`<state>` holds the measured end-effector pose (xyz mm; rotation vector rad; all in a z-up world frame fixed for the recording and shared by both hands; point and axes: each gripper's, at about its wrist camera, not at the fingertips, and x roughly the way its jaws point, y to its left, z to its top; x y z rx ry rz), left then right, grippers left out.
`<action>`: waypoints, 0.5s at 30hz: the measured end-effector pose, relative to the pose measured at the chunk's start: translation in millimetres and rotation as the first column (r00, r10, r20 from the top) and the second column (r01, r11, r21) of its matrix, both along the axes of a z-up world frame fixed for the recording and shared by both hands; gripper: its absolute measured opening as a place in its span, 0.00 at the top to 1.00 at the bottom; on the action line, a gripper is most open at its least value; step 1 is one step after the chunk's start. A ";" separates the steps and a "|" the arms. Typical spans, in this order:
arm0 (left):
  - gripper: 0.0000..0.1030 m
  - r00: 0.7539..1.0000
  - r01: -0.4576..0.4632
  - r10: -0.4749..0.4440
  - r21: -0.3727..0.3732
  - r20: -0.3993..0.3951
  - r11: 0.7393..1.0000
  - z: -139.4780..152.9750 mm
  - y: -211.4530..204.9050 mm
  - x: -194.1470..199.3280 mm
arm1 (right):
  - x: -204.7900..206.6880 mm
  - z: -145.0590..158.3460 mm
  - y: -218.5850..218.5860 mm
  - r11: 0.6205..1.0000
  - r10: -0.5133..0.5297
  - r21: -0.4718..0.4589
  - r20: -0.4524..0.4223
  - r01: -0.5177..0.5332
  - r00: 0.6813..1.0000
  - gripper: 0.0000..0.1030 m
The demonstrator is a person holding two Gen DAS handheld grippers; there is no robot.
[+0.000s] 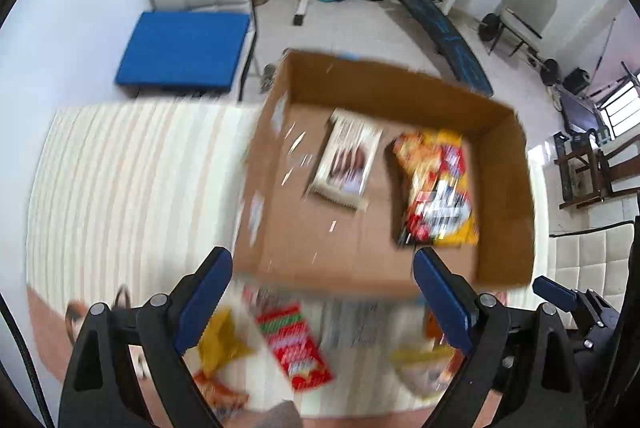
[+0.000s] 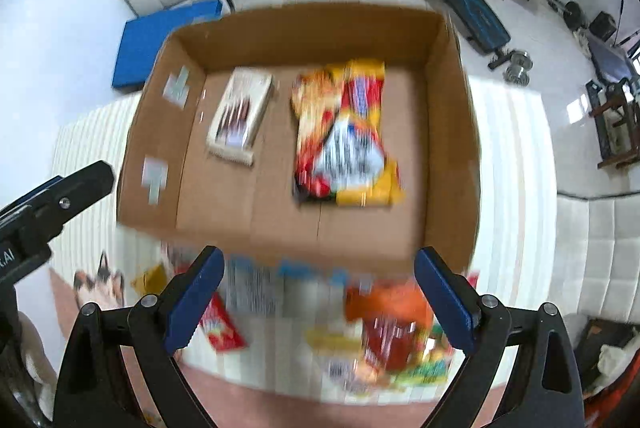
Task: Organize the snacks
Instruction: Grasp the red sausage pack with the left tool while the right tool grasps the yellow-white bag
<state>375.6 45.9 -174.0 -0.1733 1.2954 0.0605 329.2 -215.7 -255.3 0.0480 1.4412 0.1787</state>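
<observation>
Both views motion-blurred; fine print on packets unreadable.

Cardboard box [image 1: 504, 188] sits open-topped on a striped cloth [image 1: 120, 188]. Inside, on the box floor: a white flat packet [image 1: 346, 158] toward 10 o'clock of the floor, and a yellow-red bag [image 1: 438, 184] toward 2 o'clock. The two lie apart, bare cardboard between them. Right wrist view shows the same pair, white packet [image 2: 240, 116] left of the yellow-red bag [image 2: 346, 136], box wall [image 2: 452, 132] at 3 o'clock.

Loose snacks lie outside the box on the cloth, along its near edge, at 6 o'clock in each view. Left wrist view: a red packet [image 1: 294, 346] between the fingers, a yellow wrapper [image 1: 222, 342] just beside the left finger, further packets at 5 o'clock too smeared to name. Right wrist view: an orange-red bag [image 2: 390, 324] near the right finger, a small red packet [image 2: 224, 332] near the left finger.

Left gripper [image 1: 322, 304]: fingers spread wide, nothing between the pads, held above the loose snacks.
Right gripper [image 2: 320, 302]: fingers likewise spread wide and empty, above the snack pile at the box's near wall.

Left gripper's body shows at 9 o'clock of the right wrist view.

Background: blue mat [image 1: 184, 48], weight bench [image 1: 448, 28] on the floor at 12 to 1 o'clock.
</observation>
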 end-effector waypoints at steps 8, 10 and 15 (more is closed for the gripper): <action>0.10 0.984 -0.008 0.009 0.007 -0.179 1.000 -69.2 -3.5 -91.7 | -82.4 -67.1 -26.9 1.000 0.011 -0.023 -0.140 -0.014 0.990 0.05; 0.10 0.974 -0.007 0.007 0.003 -0.224 1.000 -90.3 -7.1 -108.1 | -97.3 -89.3 -27.8 0.998 0.039 -0.041 -0.176 -0.047 0.984 0.06; 0.10 0.952 0.002 0.004 0.020 -0.305 1.000 -129.6 -10.5 -138.5 | -118.9 -144.0 -28.4 0.997 0.050 -0.044 -0.273 -0.064 0.961 0.51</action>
